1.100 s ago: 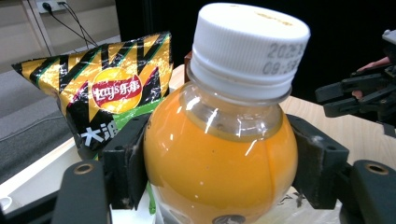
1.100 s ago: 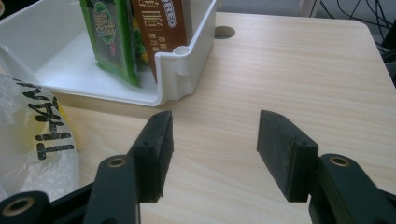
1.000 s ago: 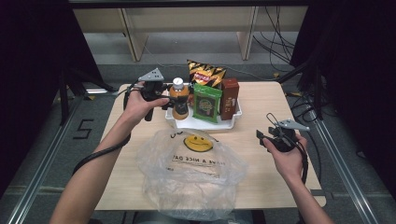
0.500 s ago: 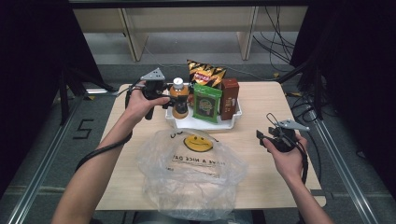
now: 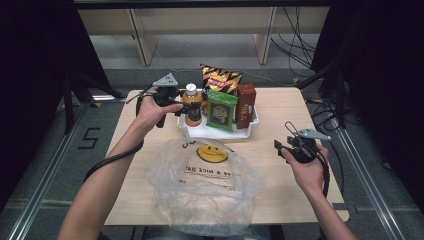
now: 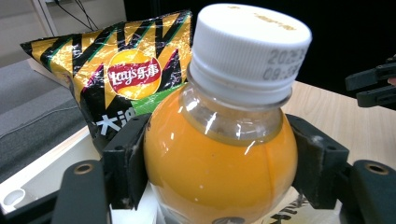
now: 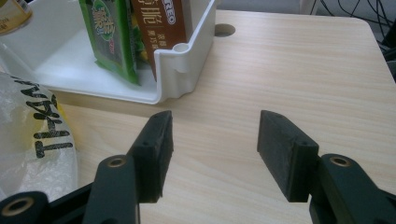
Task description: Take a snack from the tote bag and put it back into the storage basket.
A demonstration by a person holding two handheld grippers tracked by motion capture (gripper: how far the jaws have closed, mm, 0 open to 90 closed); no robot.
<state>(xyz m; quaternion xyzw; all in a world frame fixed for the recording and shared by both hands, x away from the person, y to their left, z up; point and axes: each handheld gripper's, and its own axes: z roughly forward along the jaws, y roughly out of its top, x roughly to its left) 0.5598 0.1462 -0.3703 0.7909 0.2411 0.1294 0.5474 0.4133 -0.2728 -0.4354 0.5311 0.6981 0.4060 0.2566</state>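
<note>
An orange juice bottle point(image 5: 192, 107) with a white cap stands at the left end of the white tray point(image 5: 220, 134). My left gripper point(image 5: 186, 109) is shut on it, and in the left gripper view both pads press the sides of the bottle point(image 6: 219, 158) below its neck. Over bare wood at the table's right side, my right gripper point(image 5: 280, 146) is held open. In the right gripper view my right gripper point(image 7: 212, 149) has nothing between its pads, and the tray point(image 7: 182, 70) corner lies just ahead of them.
Behind the bottle in the tray leans a yellow-black chips bag point(image 5: 220, 79), with a green packet point(image 5: 221, 110) and a brown box point(image 5: 246, 105) to its right. A crumpled clear plastic bag point(image 5: 205, 185) with a smiley print lies at the table's near middle.
</note>
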